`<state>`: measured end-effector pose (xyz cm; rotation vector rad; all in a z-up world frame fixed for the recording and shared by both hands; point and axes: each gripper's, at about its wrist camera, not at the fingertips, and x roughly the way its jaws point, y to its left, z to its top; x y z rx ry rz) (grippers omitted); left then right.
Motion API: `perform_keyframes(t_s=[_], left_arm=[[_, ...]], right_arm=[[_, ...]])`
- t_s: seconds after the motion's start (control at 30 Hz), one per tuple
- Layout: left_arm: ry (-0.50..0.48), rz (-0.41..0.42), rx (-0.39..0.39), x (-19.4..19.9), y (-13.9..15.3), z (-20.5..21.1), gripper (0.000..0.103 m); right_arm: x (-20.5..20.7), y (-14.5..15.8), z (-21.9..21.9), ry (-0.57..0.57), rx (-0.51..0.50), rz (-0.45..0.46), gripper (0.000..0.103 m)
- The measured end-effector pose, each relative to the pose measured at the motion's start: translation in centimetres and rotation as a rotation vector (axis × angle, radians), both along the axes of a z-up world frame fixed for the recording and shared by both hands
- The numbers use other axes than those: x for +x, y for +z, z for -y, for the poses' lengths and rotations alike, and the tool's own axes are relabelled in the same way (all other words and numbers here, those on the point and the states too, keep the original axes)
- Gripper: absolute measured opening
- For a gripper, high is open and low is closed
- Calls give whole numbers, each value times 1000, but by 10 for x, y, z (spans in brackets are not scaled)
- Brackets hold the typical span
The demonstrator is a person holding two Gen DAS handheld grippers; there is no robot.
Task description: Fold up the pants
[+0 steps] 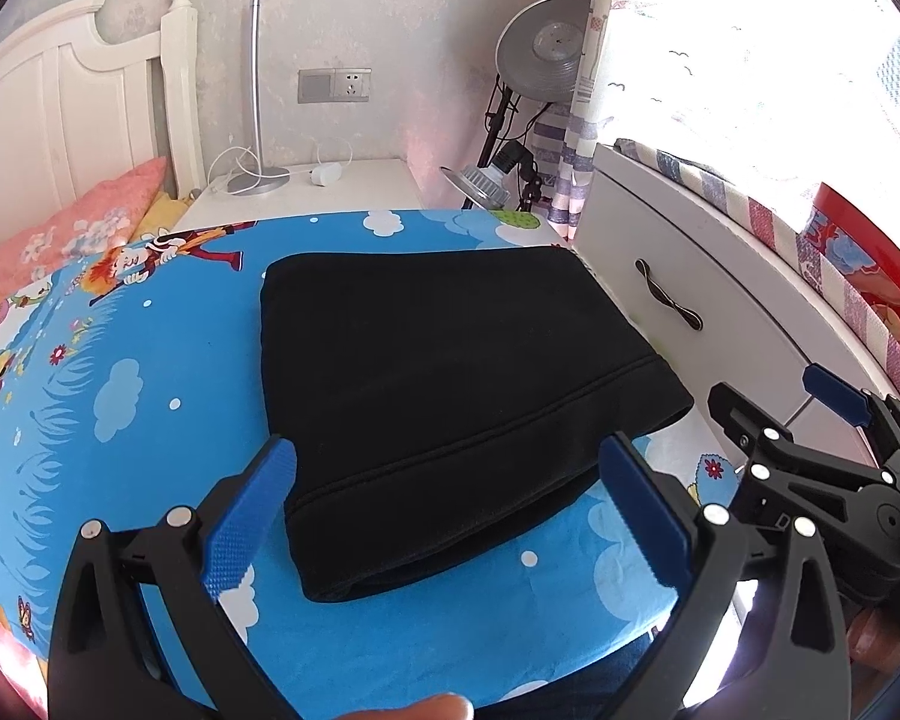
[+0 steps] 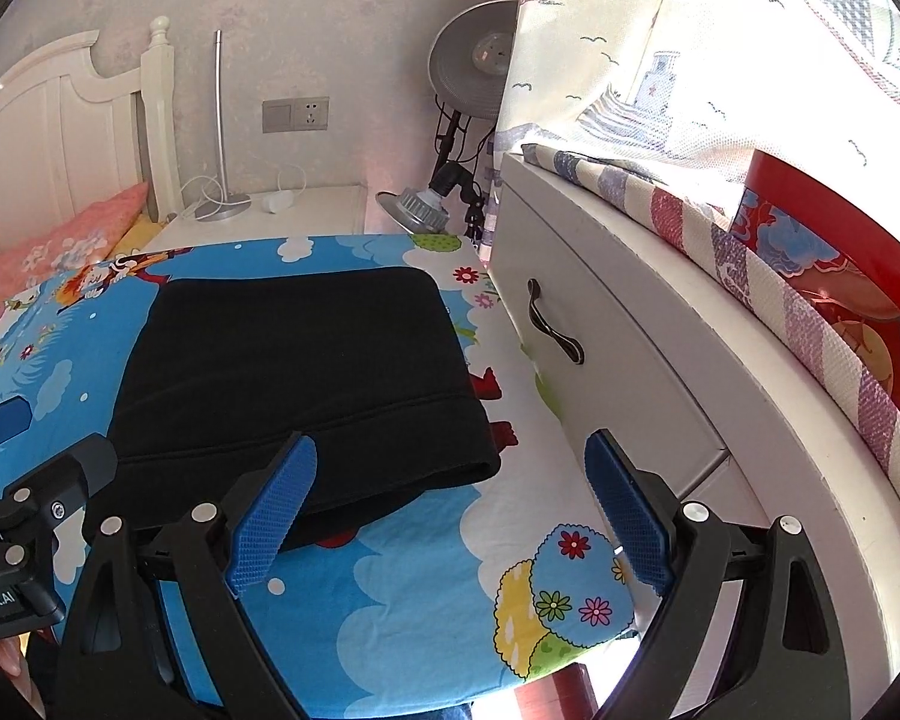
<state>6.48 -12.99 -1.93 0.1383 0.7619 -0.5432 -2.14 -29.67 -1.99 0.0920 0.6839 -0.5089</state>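
- A white headboard (image 1: pixel 60 114) and a pink floral pillow (image 1: pixel 60 234) stood far off to the left of both claws.
- A slim silver lamp (image 1: pixel 257 120) rose from a white nightstand (image 1: pixel 342 186) ahead and to the left, with a white cable coiled beside its base.
- A blue cartoon-print sheet (image 1: pixel 120 372) covered the flat surface under both claws.
- The left claw (image 1: pixel 447 468) was held wide open above the sheet, its blue pads (image 1: pixel 252 516) gripping nothing.
- The black pants (image 1: pixel 450 372) lay folded into a thick rectangle on the sheet, directly ahead of the left claw; the near hem reached in between its pads without visibly touching them.
- A fingertip (image 1: pixel 432 708) showed at the bottom edge of the left wrist view.
- The right claw (image 2: pixel 450 474) was also wide open and empty, just to the right of the left claw.
- From the right claw, the pants (image 2: pixel 294 360) lay ahead and to the left, their near right corner just behind its left pad (image 2: pixel 270 522).
- A round silver lamp head (image 2: pixel 474 69) on a black stand stood far ahead.
- A white drawer front (image 2: pixel 600 360) with a dark handle (image 2: pixel 555 324) stood just right of the right claw.
- A patterned curtain (image 2: pixel 660 60) and a red box (image 2: pixel 840 252) were to the far right.
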Motion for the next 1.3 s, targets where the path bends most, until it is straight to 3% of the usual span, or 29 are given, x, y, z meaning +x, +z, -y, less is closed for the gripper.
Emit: perform_keyframes(t_s=[1.3], left_arm=[[-2, -5, 0, 0, -4, -1, 101]], right_arm=[[1, -2, 0, 1, 1, -4, 88]])
